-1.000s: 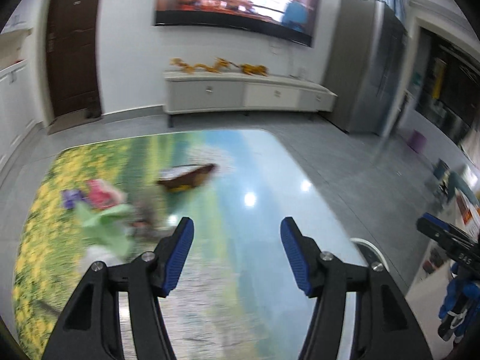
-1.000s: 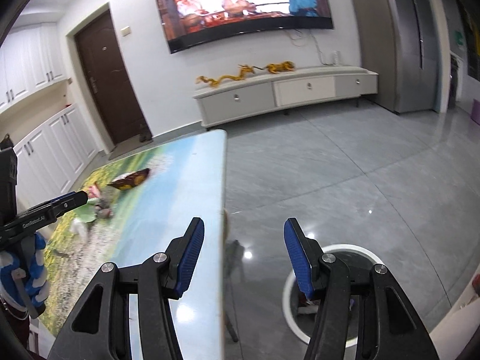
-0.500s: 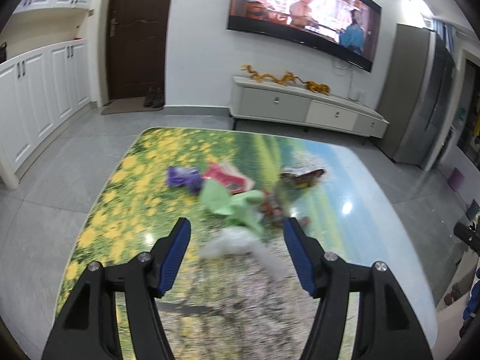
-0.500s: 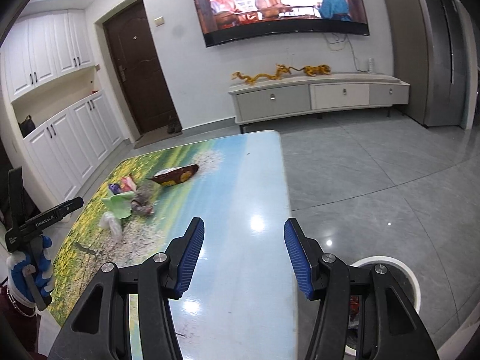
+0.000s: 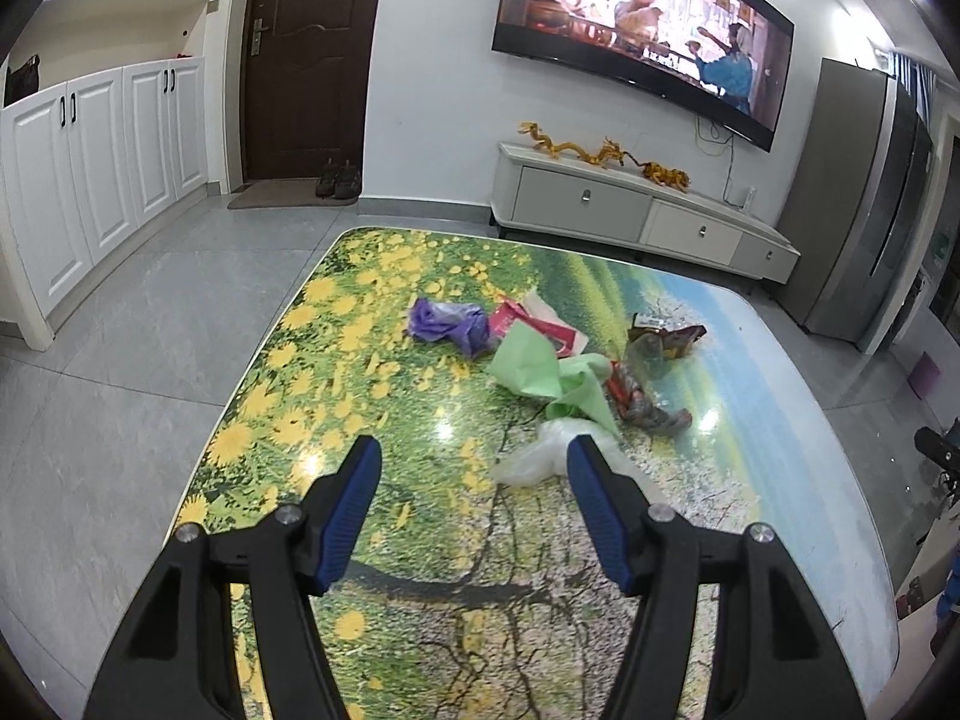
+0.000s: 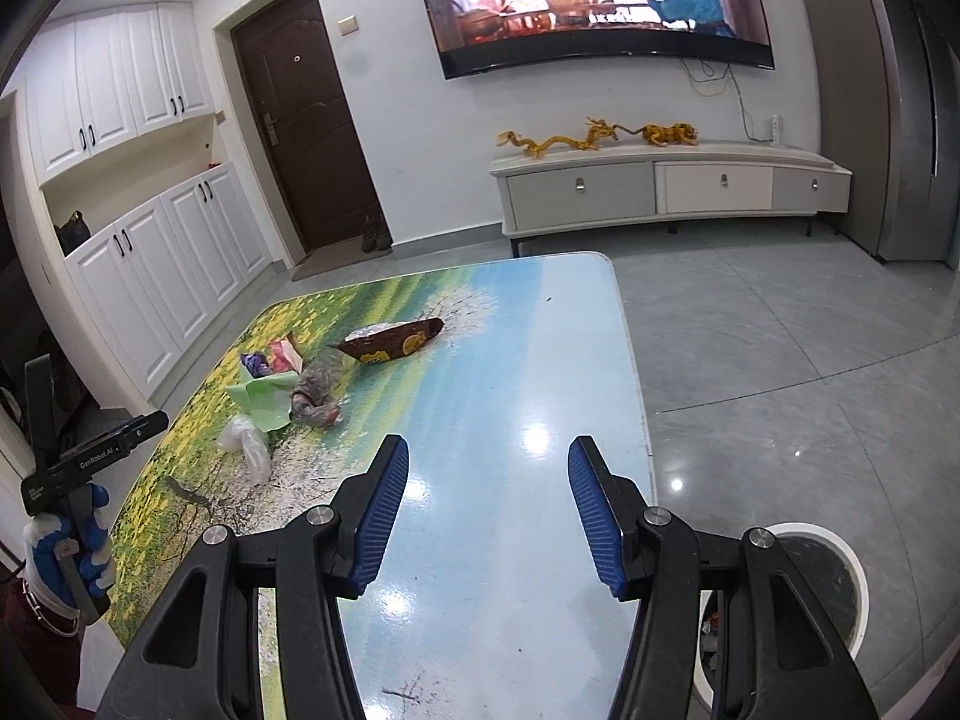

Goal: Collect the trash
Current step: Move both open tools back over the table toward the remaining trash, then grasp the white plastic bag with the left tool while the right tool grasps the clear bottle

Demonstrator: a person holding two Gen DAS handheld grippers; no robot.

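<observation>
On the worktop [image 5: 798, 480], printed with a meadow-and-sky scene, lies a loose cluster of trash near its middle: a crumpled purple bag [image 5: 449, 324] at the far left of the heap; a red-and-white wrapper [image 5: 543, 324] just beside it; a green sheet of paper [image 5: 549, 375] overlapping the wrapper's near edge; a clear plastic bag [image 5: 534, 456] nearest the viewer, touching the green sheet; a crushed patterned wrapper [image 5: 645, 405] to the right of the green sheet; a brown snack packet [image 5: 666, 339] lying open behind that. Left tongs [image 5: 474, 501]: jaws apart, nothing between the blue pads, poised above the near worktop with the right pad overlapping the clear bag's edge in view; whether it touches the bag cannot be told. Right tongs [image 6: 489, 504]: jaws apart, empty, over the bare blue part of the worktop, well apart from the heap. Beside the worktop's right edge, on the grey tiled floor [image 6: 780, 348]: a round white-rimmed bin [image 6: 852, 570], partly hidden behind the right tongs. Against the far wall: a low white cabinet [image 6: 660, 186] bearing golden dragon figures [image 6: 564, 138], a wall-mounted television [image 6: 600, 0] above it, a dark door [image 6: 306, 120] and white cupboards [image 6: 150, 252] to the left. Nothing stands between either tongs and the heap.
</observation>
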